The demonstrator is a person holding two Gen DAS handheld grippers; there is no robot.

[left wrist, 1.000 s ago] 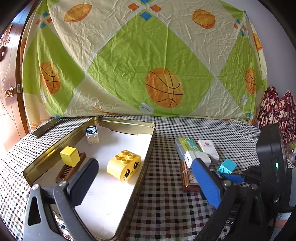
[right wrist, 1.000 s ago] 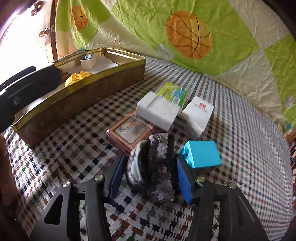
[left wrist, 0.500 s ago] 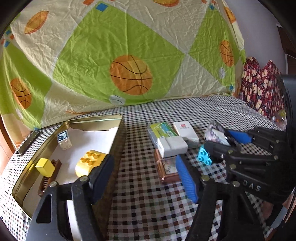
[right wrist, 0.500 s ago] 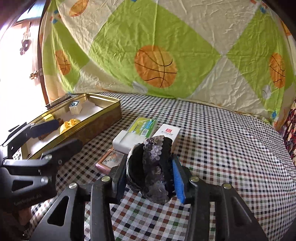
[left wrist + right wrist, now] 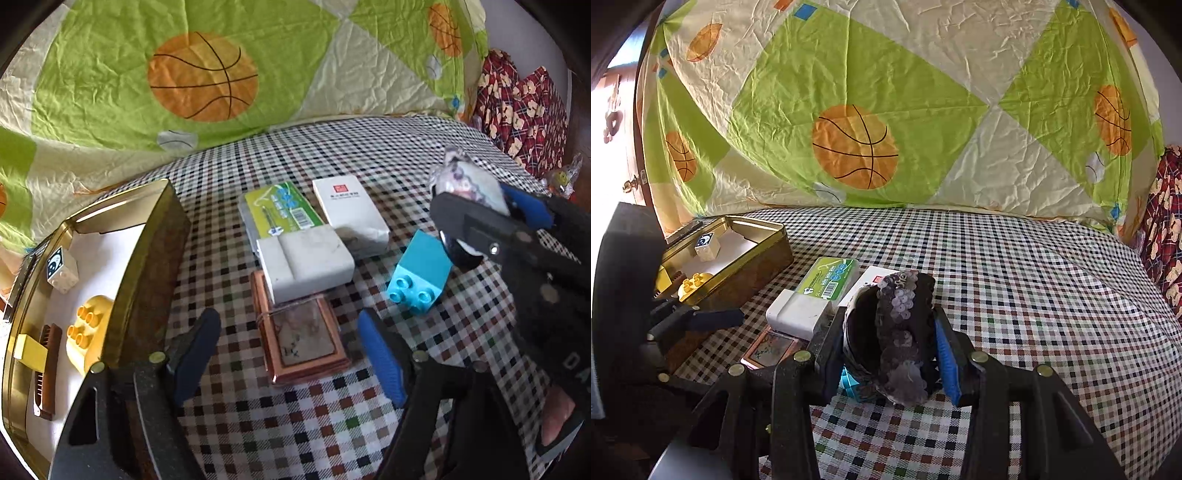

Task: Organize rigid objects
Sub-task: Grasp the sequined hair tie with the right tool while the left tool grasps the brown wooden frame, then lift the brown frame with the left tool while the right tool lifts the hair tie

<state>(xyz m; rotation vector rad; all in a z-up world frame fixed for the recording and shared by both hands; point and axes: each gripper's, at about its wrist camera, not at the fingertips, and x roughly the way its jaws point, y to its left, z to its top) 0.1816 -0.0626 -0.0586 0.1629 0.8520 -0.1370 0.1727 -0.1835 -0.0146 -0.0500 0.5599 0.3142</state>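
My left gripper hovers over a brown picture frame on the checked cloth. The frame lies between its jaws, which are opening, and the pads do not touch it. My right gripper is shut on a dark round sequined thing, held above the cloth; the left wrist view shows the sequined thing at the right. A blue brick lies below it. On the frame's far end rests a white box, with a green-labelled case and a white carton behind.
An open gold tin stands at the left, holding a yellow brick, a white cube, a brown comb and a small yellow block. A basketball-print sheet hangs behind. Red patterned fabric is at the far right.
My left gripper swung right from above the tin to over the picture frame, and its jaws narrowed. My right gripper closed on the sequined thing and lifted it off the cloth.
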